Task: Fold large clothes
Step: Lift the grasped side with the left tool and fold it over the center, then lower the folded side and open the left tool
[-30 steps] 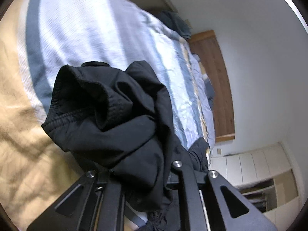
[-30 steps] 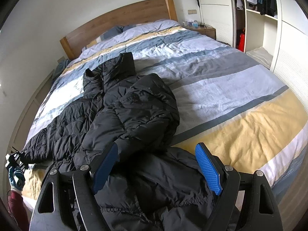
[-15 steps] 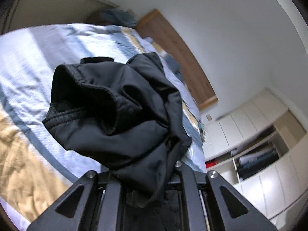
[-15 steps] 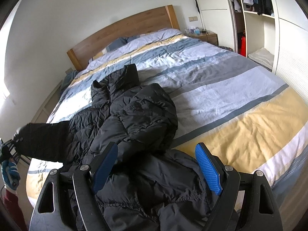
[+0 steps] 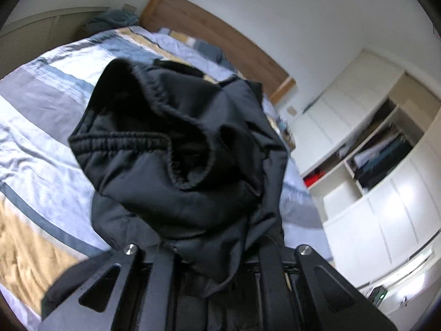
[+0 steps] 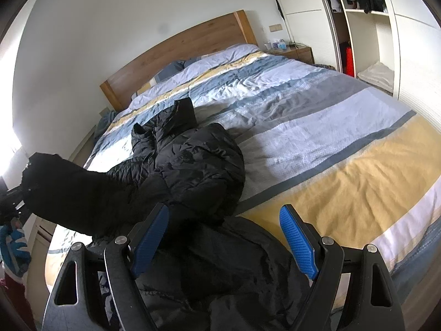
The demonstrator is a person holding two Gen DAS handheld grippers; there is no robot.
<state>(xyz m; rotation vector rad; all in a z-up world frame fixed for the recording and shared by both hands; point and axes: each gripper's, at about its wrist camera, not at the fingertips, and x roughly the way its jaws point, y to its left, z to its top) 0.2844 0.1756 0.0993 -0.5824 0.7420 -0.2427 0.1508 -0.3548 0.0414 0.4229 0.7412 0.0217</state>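
Note:
A large black puffer jacket (image 6: 193,162) lies crumpled on the striped bed (image 6: 330,143). My left gripper (image 5: 212,237) is shut on the jacket's sleeve (image 5: 176,154), whose elastic cuff bunches over the fingers and hides them. In the right wrist view that sleeve (image 6: 66,193) is stretched out and lifted at the far left, above the bed's left edge. My right gripper (image 6: 223,237) is open, its blue pads (image 6: 296,245) hovering empty above the jacket's lower part (image 6: 220,275) at the foot of the bed.
A wooden headboard (image 6: 176,52) and pillows stand at the far end. A nightstand (image 6: 297,51) and an open white wardrobe (image 6: 366,27) line the right side. A white wardrobe (image 5: 372,165) also shows in the left wrist view.
My left gripper has lifted the sleeve up and out to the left and swung its view towards the headboard and wardrobe. My right gripper has stayed open above the jacket's lower part.

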